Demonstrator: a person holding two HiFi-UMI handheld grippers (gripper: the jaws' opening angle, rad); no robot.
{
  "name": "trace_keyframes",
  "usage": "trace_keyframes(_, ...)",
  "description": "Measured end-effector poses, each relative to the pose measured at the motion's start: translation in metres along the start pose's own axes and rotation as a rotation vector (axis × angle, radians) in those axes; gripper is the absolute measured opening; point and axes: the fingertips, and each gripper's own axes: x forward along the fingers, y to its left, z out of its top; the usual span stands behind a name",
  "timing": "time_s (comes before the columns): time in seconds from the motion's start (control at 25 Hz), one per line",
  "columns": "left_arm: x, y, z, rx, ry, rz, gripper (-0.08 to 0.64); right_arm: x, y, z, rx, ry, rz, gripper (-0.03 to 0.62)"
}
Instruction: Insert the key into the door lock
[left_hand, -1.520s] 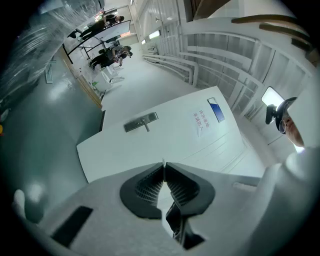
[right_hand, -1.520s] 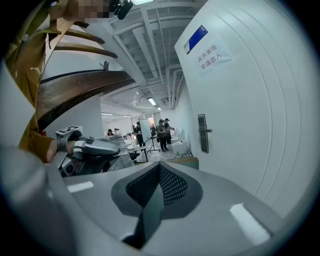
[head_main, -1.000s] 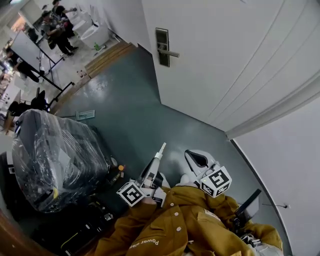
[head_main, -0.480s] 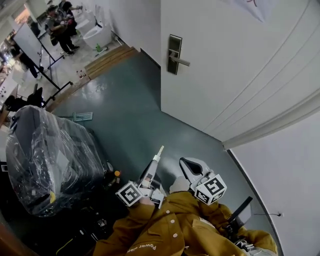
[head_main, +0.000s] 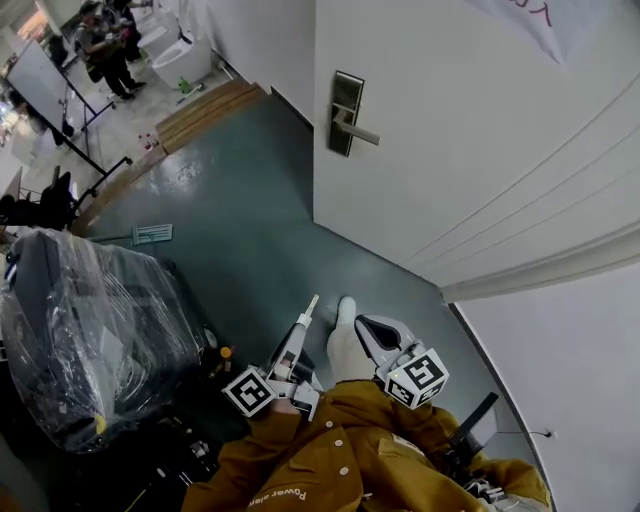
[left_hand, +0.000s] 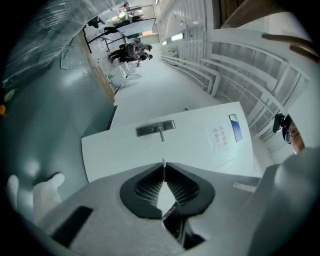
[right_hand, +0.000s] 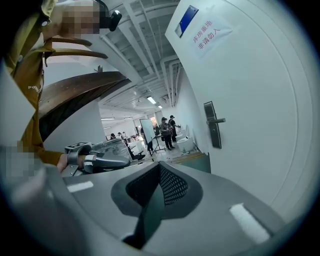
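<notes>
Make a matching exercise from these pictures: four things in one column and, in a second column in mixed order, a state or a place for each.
Things:
1. left gripper
2. right gripper
3. lever handle
4. dark bulky object

States or places:
a. wrapped in clear plastic
b. shut, with nothing between the jaws
c. on the white door
d. shut on the thin key

Pairs: 1-d, 2-b, 3-c, 4-a.

You faced a smooth, matt painted door (head_main: 480, 150) with a brushed metal lock plate (head_main: 347, 95). The floor (head_main: 250, 220) looked glossy; your jacket (head_main: 350, 460) was matt cloth; crinkled clear plastic wrap (head_main: 90, 330) shone beside you.
</notes>
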Motion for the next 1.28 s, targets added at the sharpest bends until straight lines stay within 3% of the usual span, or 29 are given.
trace_keyframes(0.24,0.100,-0.015,0.023,0.043,0.013,0.005,0.024,0.039,-0.086,0.057,-0.020,-0.025,0.027,0.005)
trace_keyframes(0.56,0.207,-0.036,0.038,0.015,-0.018,-0.015,0.025,0.065,-0.163,0.115,-0.046,-0.035,0.089,0.005)
trace_keyframes(0.72,0.234,-0.038,0.044,0.003,-0.028,0.002,0.025,0.073,-0.186,0.123,-0.025,-0.032,0.096,0.005)
trace_keyframes(0.84,0.250,-0.037,0.056,0.054,-0.031,0.003,0.025,0.084,-0.200,0.127,-0.009,-0.031,0.097,0.005)
trace_keyframes(0.96,0.262,-0.037,0.066,0.000,-0.045,0.032,0.025,0.098,-0.210,0.130,-0.005,-0.023,0.099,0.005)
trace_keyframes(1.04,0.273,-0.033,0.076,0.004,-0.036,0.037,0.025,0.107,-0.216,0.133,-0.001,-0.023,0.098,0.005)
trace_keyframes(1.2,0.303,-0.029,0.099,-0.002,0.008,0.002,0.025,0.128,-0.227,0.148,0.017,-0.044,0.123,0.005)
trace_keyframes(1.28,0.318,-0.026,0.110,-0.024,0.035,-0.009,0.025,0.141,-0.235,0.157,-0.019,-0.052,0.086,0.005)
